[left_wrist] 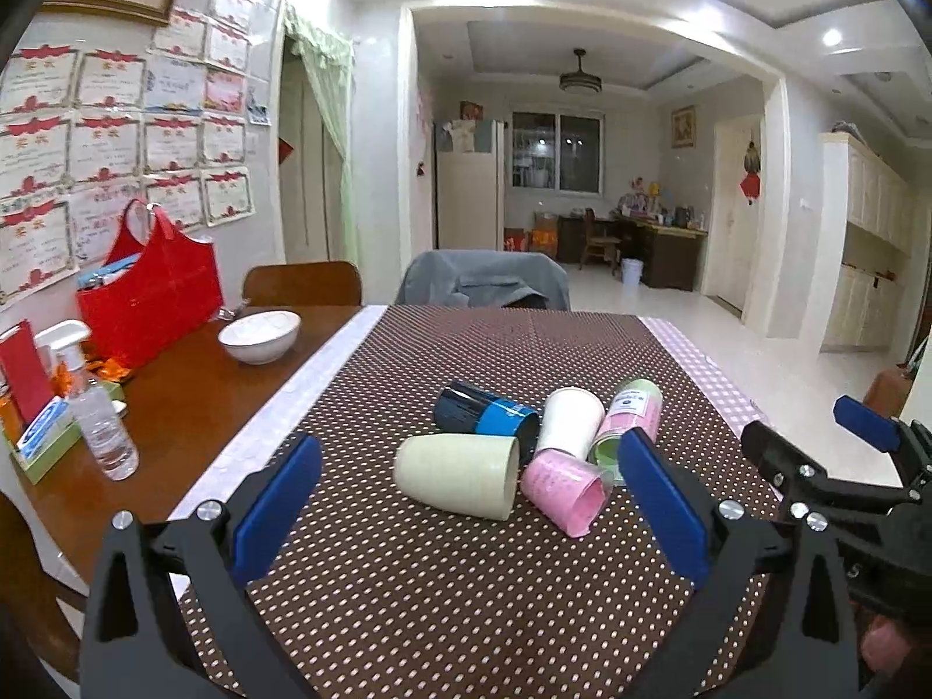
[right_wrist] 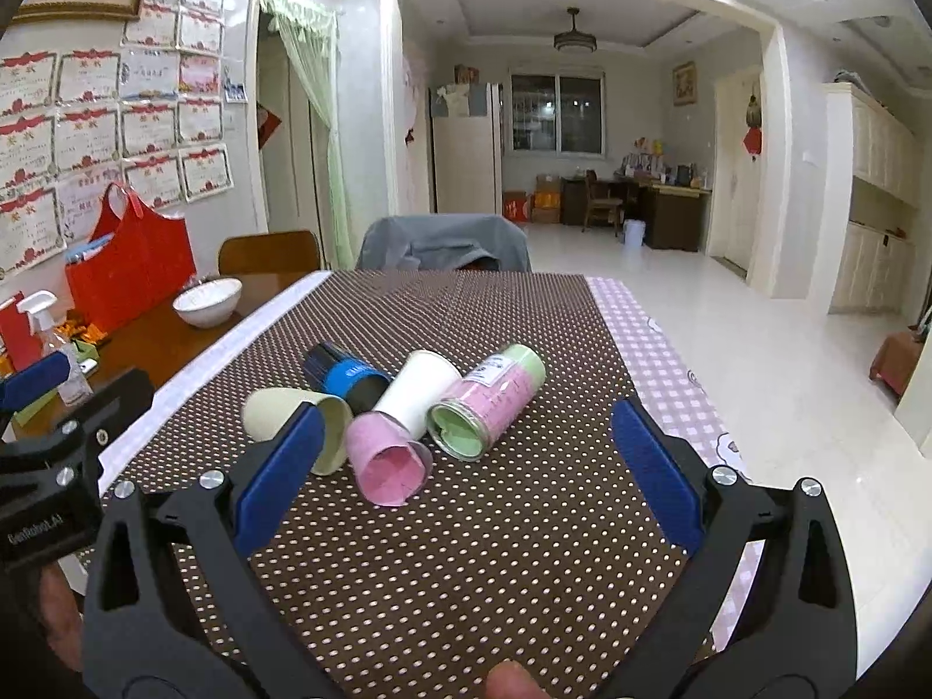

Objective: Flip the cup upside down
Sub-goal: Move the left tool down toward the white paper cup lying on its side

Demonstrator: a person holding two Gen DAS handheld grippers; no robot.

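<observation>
Several cups lie on their sides in a cluster on the brown dotted cloth point(left_wrist: 442, 600). A pale green cup point(left_wrist: 457, 475) is nearest on the left, with a pink cup point(left_wrist: 562, 489), a white cup point(left_wrist: 568, 420), a blue and black cup point(left_wrist: 486, 415) and a pink and green cup point(left_wrist: 626, 428). The same cups show in the right wrist view: pale green point(right_wrist: 274, 412), pink point(right_wrist: 384, 457), white point(right_wrist: 422, 387), blue point(right_wrist: 346, 376), pink and green point(right_wrist: 483, 402). My left gripper point(left_wrist: 469, 504) is open just short of the cluster. My right gripper point(right_wrist: 466, 463) is open and empty, also short of it.
A white bowl point(left_wrist: 260, 335), a red bag point(left_wrist: 148, 291) and a spray bottle point(left_wrist: 96, 408) stand on the wooden table at the left. A chair with a grey jacket point(left_wrist: 483, 282) is behind the table. The right table edge has a pink checked cloth point(right_wrist: 670, 373).
</observation>
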